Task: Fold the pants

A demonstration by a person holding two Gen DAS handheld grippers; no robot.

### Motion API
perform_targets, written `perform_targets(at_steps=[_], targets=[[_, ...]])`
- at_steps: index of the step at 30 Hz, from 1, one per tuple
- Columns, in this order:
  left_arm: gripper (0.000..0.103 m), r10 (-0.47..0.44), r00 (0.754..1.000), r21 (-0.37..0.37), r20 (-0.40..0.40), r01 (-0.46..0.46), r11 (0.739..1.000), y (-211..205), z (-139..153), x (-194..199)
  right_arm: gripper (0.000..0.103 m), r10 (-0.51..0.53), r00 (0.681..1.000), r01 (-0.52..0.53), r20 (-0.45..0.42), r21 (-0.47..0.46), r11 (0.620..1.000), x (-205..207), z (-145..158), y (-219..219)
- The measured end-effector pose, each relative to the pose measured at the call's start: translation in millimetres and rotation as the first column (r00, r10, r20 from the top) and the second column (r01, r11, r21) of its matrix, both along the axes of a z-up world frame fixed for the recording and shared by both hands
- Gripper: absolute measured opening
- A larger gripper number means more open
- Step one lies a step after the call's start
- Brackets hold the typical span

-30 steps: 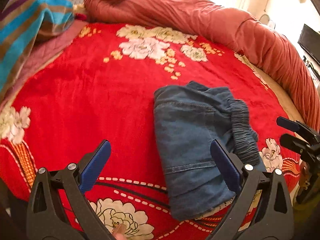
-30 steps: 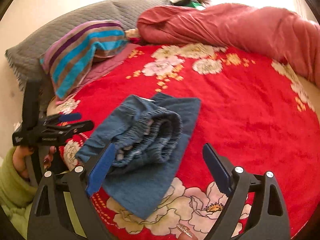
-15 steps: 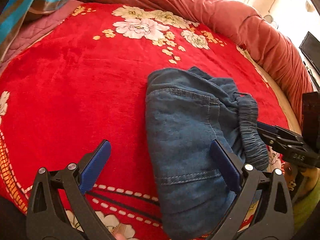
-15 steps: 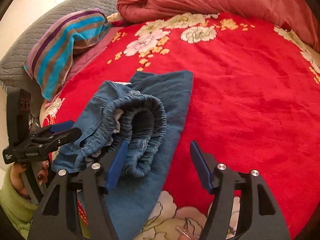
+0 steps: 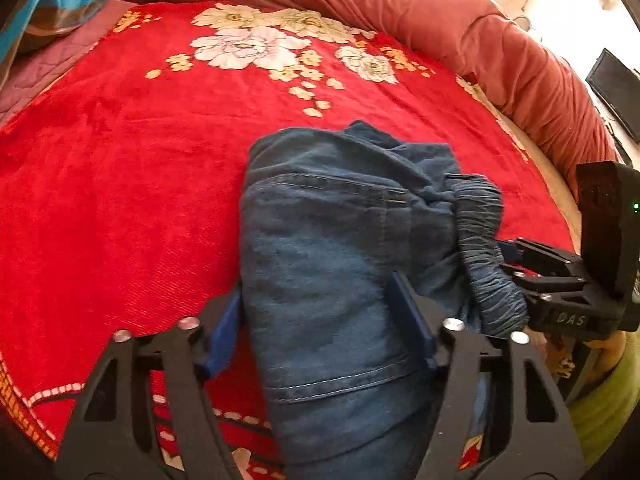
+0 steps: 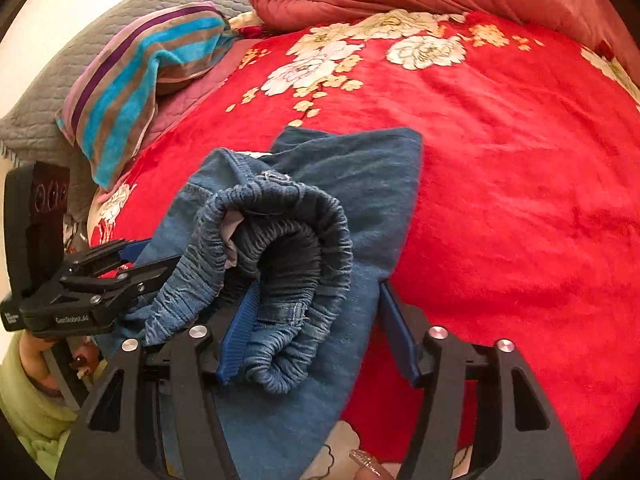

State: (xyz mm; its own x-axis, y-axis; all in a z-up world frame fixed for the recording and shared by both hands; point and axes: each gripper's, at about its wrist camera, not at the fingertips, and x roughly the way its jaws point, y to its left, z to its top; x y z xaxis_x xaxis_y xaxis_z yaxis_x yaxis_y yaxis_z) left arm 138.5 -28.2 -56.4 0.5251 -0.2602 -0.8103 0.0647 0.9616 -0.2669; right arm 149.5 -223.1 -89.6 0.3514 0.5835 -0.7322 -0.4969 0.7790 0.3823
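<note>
Folded blue denim pants (image 5: 332, 248) lie on the red flowered blanket (image 5: 120, 168). The elastic waistband (image 6: 288, 264) bulges up on the side towards the right gripper. My left gripper (image 5: 320, 316) straddles the near end of the bundle, its blue pads on either side of the denim, jaws partly closed. My right gripper (image 6: 316, 316) straddles the waistband, jaws partly closed around it, one pad pressed against the gathered cloth. Each gripper shows in the other's view, the left (image 6: 132, 260) and the right (image 5: 516, 256), both touching the pants.
A rolled reddish quilt (image 5: 440, 28) runs along the far and right edge of the bed. A striped pillow (image 6: 136, 80) and a grey pillow (image 6: 80, 68) lie at the head. A dark screen (image 5: 616, 92) stands beyond the bed.
Both grippers have moved forward onto the pants and their jaws have narrowed around the cloth. The waistband now lies between the right gripper's pads.
</note>
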Motion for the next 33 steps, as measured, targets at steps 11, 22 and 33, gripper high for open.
perform_targets(at_steps=[11,22,33], targets=[[0.036,-0.020,0.999,-0.016,0.047,0.021,1.000,-4,27,9,0.029,0.045,0.992,-0.052,0.121,0.051,0.997,-2,37,11],[0.035,0.025,0.993,0.005,0.114,-0.026,1.000,10,51,46,0.029,0.042,0.973,-0.053,0.228,0.045,0.998,32,67,28],[0.035,0.059,0.995,0.029,0.083,-0.061,0.998,21,29,63,0.029,0.023,0.978,-0.021,0.208,-0.010,1.000,59,49,42]])
